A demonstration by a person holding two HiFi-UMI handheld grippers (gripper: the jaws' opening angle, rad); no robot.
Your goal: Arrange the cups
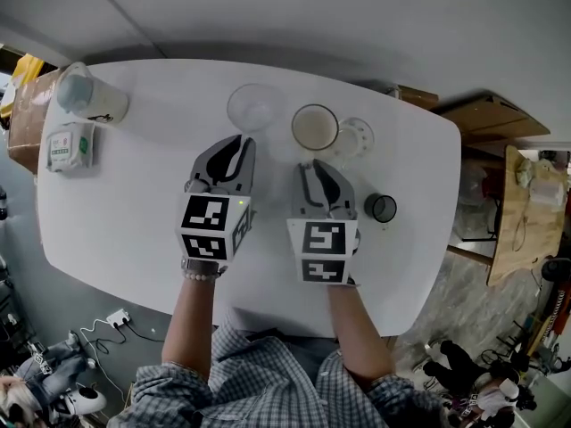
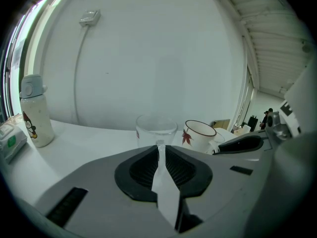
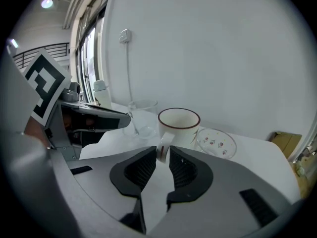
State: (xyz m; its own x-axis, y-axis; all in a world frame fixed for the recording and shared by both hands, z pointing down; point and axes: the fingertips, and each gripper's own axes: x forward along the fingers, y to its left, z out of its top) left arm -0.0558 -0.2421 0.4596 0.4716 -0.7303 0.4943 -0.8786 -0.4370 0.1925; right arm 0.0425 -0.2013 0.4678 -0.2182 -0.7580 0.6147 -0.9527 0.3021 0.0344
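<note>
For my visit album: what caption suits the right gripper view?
Right gripper pinching the white mug by its handle, between a clear glass and a spotted dish.

The room had a plain white wall (image 2: 163, 58). A small white box (image 2: 89, 17) sat high up on it, and a thin cord (image 2: 78, 78) hung down from the box. A big white table (image 1: 116, 221) with round corners stood close to that wall. The floor (image 1: 477, 283) was grey. On the right stood a wooden table (image 1: 525, 221) and one more wooden piece (image 1: 486, 114). On the left was a brown cardboard box (image 1: 31, 114). A white plug strip (image 1: 117, 316) lay on the floor by the table's near edge. Tall windows (image 3: 91, 58) let in bright daylight. A round lamp (image 3: 46, 3) shone up above.
</note>
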